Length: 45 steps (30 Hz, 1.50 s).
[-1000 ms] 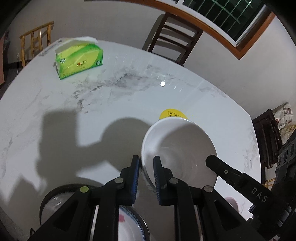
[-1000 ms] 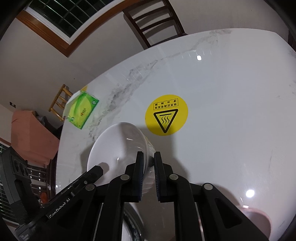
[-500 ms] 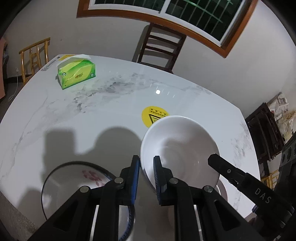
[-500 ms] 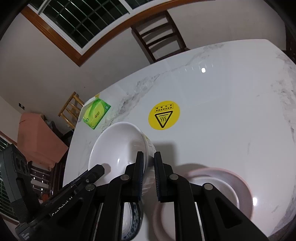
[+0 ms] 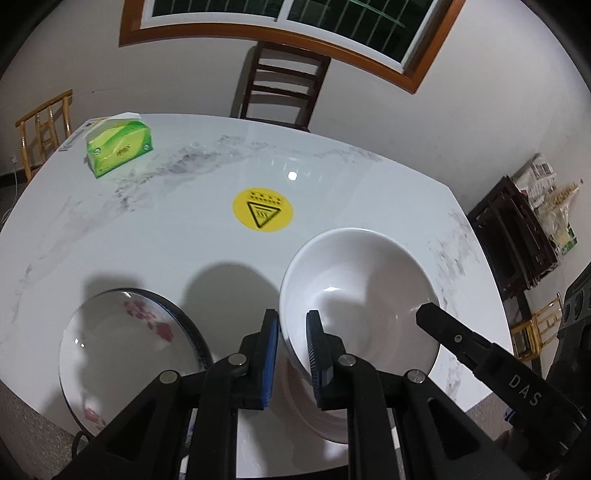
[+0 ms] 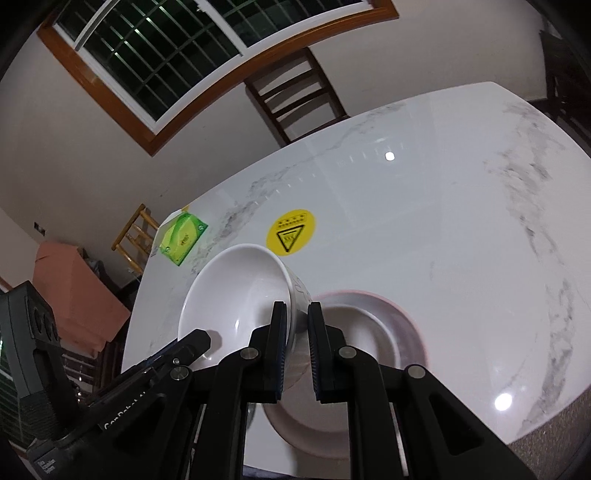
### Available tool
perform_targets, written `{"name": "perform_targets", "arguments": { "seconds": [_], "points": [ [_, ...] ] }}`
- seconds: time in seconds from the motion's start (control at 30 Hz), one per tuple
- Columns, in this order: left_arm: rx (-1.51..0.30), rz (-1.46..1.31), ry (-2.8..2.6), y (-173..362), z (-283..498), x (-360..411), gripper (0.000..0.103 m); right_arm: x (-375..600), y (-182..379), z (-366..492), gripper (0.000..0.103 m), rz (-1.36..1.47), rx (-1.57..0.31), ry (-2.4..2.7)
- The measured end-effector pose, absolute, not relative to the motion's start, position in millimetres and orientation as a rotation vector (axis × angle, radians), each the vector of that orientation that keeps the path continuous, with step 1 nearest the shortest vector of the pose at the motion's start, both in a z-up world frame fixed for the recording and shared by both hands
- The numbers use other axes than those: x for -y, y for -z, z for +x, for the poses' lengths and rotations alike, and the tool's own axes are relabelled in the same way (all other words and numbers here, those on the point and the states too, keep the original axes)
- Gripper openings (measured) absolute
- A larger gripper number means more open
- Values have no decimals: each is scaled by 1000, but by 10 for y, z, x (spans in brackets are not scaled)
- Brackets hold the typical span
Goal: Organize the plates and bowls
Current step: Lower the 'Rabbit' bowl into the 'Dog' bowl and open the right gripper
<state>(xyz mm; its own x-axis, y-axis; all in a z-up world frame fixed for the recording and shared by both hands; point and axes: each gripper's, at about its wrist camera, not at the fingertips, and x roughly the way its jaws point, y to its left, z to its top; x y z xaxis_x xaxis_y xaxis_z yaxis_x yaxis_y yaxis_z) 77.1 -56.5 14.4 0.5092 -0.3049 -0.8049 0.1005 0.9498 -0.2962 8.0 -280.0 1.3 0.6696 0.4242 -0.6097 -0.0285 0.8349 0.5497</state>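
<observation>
White bowl [image 5: 354,295] is up in the air, over the near edge of the table [image 5: 369,192], held by both grippers at once. Left gripper [image 5: 292,350] is pinched tight on the bowl's left rim, one finger inside & one outside. Right gripper [image 6: 297,343] is pinched tight on the right rim the same way. The bowl tips a bit, open side up.

Right under the bowl, by the near edge, sits a pink-rim plate [image 6: 406,325]. The bowl is just above it; can't tell if they touch.

To the left of that, also by the near edge, is a dark-rim plate [image 5: 122,343] w/ red flowers on it. It lies flat on the table, apart from the bowl.

Farther in, about mid table, there's a round yellow sticker [image 5: 263,215] w/ a warning sign.

At the far left corner sits a green tissue box [image 5: 118,149].

Past the far edge stands a dark wood chair [image 5: 284,85], & a window [image 5: 280,18] is on the wall behind it.
</observation>
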Motion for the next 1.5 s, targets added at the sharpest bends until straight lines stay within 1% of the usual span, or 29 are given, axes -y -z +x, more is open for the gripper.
{"name": "perform_targets", "arguments": {
  "seconds": [0.43,0.77,1.5],
  "points": [
    [-1084,-190,283,69,706,874,16,3087,231,-70,13,578,-839,-219],
    [-1119,-177,269,208,742,910,16,3137,428,-35,13,579,-886,-214],
    [-1143,-153,264,357,770,961,16,3132,625,42,14,579,-936,-212]
  ]
}}
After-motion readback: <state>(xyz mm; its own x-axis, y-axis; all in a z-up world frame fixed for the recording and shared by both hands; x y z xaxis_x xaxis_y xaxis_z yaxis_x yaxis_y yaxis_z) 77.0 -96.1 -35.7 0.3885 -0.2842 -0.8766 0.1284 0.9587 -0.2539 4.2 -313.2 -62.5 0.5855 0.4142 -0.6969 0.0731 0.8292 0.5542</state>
